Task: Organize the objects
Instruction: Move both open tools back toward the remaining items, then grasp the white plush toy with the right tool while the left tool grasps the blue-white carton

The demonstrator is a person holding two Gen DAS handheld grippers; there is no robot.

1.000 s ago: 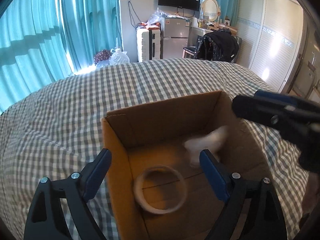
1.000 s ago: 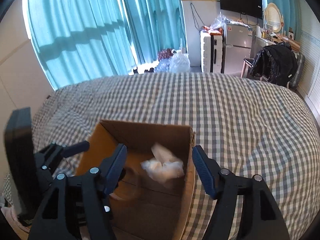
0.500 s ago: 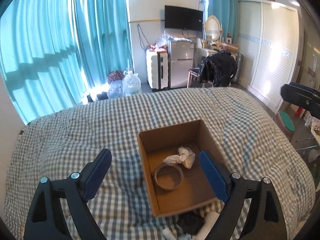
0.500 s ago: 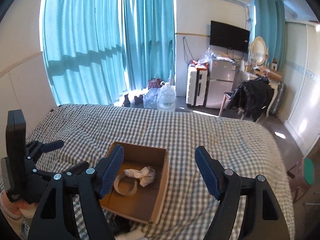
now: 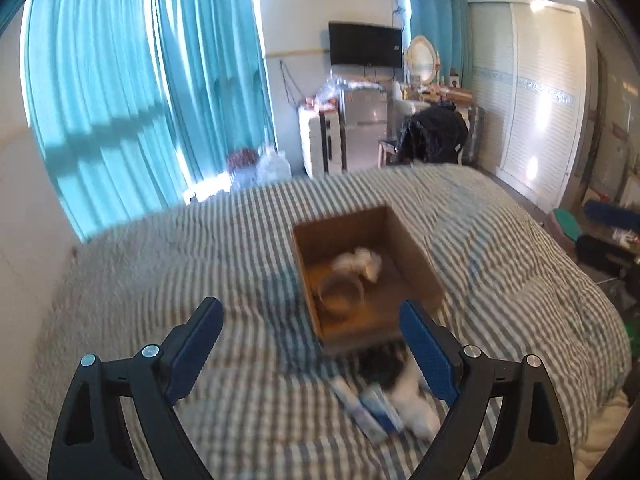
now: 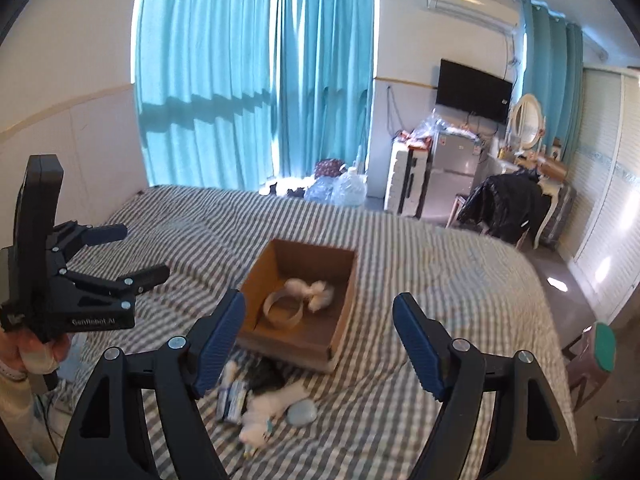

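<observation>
Both grippers (image 5: 310,344) (image 6: 318,338) have pulled farther back from the cardboard box (image 6: 298,308), jaws spread

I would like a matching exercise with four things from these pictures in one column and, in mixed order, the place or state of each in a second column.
Things:
1. tape ring
2. box
3. left gripper
4. pale blue pad

Places or states:
a. open, holding nothing
b. on the checked bed, top open
c. inside the box, beside the white wad
d. on the bed, outside the box, in the loose pile

Pairs: 1-c, 2-b, 3-a, 4-d
</observation>
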